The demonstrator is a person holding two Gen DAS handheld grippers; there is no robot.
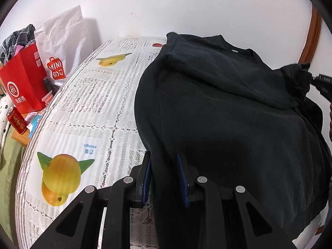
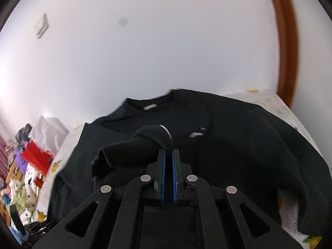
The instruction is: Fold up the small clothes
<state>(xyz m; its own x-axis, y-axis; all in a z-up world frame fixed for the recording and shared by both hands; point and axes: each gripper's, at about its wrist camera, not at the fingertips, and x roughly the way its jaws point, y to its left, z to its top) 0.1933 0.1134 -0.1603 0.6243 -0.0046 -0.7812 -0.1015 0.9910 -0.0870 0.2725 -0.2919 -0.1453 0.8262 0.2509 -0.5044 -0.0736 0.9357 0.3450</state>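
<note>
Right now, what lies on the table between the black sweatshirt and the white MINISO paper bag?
Only bare lace tablecloth with one printed mango, seen in the left wrist view between the black sweatshirt and white MINISO paper bag.

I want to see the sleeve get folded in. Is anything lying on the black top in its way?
No, nothing visible is. The right gripper pinches the sleeve, and the black sweatshirt's front looks bare.

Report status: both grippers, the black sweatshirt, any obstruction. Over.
Left gripper clamped on the black sweatshirt hem. Right gripper shut on the sleeve, cuff lifted over the body. Tablecloth beside it bare; nothing blocking.
</note>
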